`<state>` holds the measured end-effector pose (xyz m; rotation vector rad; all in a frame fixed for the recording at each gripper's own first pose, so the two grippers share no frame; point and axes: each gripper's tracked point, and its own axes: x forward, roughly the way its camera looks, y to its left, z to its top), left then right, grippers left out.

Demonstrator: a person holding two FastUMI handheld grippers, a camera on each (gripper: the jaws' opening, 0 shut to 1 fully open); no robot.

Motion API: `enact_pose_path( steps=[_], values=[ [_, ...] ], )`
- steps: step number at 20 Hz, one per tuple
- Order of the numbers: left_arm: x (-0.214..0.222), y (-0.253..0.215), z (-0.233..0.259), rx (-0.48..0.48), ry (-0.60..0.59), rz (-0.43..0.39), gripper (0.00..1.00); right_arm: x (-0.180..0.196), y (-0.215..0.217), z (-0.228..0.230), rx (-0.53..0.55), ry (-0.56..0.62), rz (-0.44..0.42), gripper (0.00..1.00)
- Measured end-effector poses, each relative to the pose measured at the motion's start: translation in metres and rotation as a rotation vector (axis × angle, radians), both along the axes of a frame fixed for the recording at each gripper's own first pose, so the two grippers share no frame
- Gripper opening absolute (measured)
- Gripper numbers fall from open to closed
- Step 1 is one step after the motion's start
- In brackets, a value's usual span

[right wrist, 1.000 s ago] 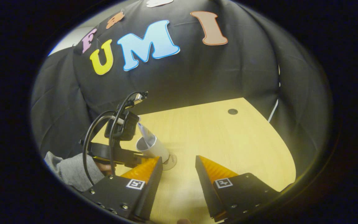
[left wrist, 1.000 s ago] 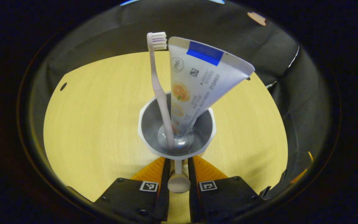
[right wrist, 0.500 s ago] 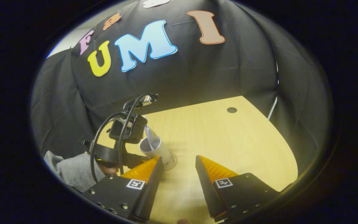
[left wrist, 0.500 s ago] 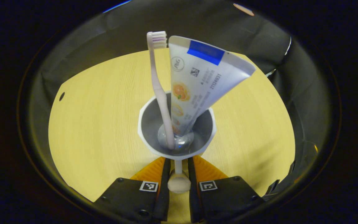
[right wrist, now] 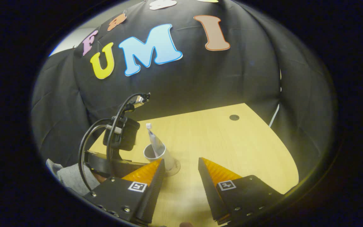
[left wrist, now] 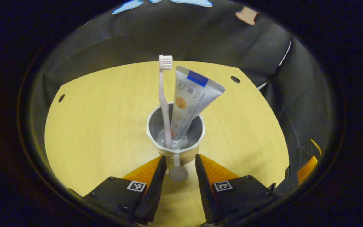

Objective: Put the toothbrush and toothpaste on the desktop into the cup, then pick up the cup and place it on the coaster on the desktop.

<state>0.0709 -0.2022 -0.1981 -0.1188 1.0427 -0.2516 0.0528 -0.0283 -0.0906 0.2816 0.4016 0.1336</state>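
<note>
Left gripper view: at the left, bare wooden desktop (left wrist: 90, 126) runs out to its curved edge, with a small round hole near that rim and black cloth behind. In the middle stands the white cup (left wrist: 175, 134), upright, with the toothbrush (left wrist: 164, 101) standing bristles-up against its left wall and the toothpaste (left wrist: 191, 101) leaning to the right, cap end down; both lean on the rim because the cup is too short to contain them. The cup's handle (left wrist: 177, 170) points straight back between the fingers of the left gripper (left wrist: 177, 164), which are spread apart, one on each side of the handle and seemingly not touching it. Judging by this, the cup looks set down and let go.

Right gripper view: from the left, a grey sleeve and the other gripper sit just beside the cup (right wrist: 158, 154), which appears to rest on a round coaster (right wrist: 175, 167). Right of it, the right gripper (right wrist: 178, 168) hangs over bare wood with its fingers wide apart, holding nothing. Further right the desktop is open up to its far edge, so both grippers have free room to draw back.
</note>
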Motion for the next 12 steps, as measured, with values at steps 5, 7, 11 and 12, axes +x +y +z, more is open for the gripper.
enact_pose_path(
  steps=[5,7,11,12],
  values=[
    [-0.017,0.023,0.039,-0.019,-0.131,0.054,0.68,-0.009,0.009,0.016,-0.031,-0.041,0.030,0.67],
    [-0.019,0.032,0.057,-0.019,-0.201,0.084,0.73,-0.010,0.011,0.025,-0.049,-0.066,0.044,0.67],
    [-0.030,0.061,0.112,-0.007,-0.372,0.160,0.73,-0.011,0.015,0.047,-0.111,-0.137,0.070,0.66],
    [-0.033,0.069,0.127,-0.001,-0.422,0.175,0.72,-0.011,0.015,0.053,-0.128,-0.158,0.071,0.66]
  ],
)
